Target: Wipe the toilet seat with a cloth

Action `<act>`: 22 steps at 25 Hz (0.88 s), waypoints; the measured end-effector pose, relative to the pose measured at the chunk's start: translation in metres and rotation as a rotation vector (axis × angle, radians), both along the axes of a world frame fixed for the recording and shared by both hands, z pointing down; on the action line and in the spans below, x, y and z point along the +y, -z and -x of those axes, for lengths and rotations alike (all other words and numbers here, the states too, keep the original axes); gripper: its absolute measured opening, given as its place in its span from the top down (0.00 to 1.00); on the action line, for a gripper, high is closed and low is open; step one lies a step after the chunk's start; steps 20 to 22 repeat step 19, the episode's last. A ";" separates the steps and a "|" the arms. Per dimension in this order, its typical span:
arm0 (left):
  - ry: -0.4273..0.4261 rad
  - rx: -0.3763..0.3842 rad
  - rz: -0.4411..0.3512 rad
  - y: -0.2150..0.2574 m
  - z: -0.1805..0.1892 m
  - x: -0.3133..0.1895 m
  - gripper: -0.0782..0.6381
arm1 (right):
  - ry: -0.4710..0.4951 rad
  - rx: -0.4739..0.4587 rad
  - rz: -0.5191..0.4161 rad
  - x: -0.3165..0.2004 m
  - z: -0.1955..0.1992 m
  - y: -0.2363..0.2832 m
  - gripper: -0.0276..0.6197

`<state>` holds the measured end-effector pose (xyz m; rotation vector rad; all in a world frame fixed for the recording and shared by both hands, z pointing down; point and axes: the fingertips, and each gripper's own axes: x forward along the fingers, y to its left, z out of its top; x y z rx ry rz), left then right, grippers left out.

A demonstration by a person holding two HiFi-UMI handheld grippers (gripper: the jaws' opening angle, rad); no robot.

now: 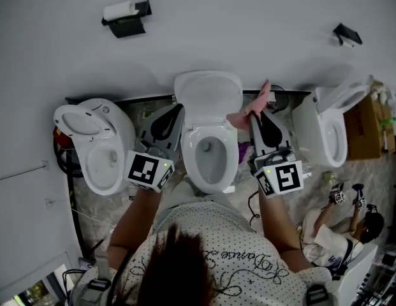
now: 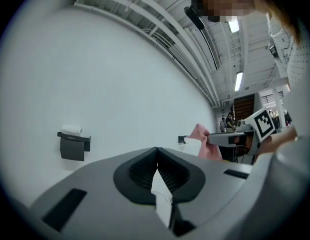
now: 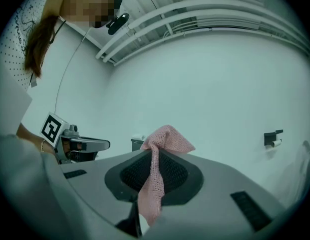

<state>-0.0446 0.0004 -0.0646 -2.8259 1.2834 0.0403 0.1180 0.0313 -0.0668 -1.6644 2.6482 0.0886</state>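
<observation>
The middle white toilet has its lid raised against the wall and its seat down around the bowl. My right gripper is shut on a pink cloth, held in the air just right of the lid. That cloth hangs pinched between the jaws of my right gripper. My left gripper hovers at the lid's left side. Its jaws meet with nothing between them in the left gripper view, which also shows the cloth off to the right.
A second toilet stands to the left and a third to the right. Two paper holders hang on the wall. A cardboard box sits at far right. A person sits on the floor at lower right.
</observation>
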 end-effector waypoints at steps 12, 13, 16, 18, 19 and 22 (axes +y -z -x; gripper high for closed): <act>0.000 0.010 -0.011 0.005 0.006 0.009 0.88 | 0.022 0.025 0.001 0.016 0.011 0.001 0.87; 0.001 0.009 -0.013 0.005 0.007 0.009 0.88 | 0.024 0.024 0.000 0.017 0.011 0.002 0.87; 0.002 0.002 -0.022 0.004 0.010 0.012 0.88 | 0.024 0.023 -0.004 0.020 0.012 0.003 0.87; 0.007 0.006 -0.021 0.004 0.011 0.012 0.88 | 0.023 0.023 -0.008 0.022 0.013 0.004 0.87; 0.010 0.008 -0.020 0.003 0.012 0.013 0.88 | 0.022 0.023 -0.010 0.022 0.013 0.004 0.87; 0.010 0.008 -0.020 0.003 0.012 0.013 0.88 | 0.022 0.023 -0.010 0.022 0.013 0.004 0.87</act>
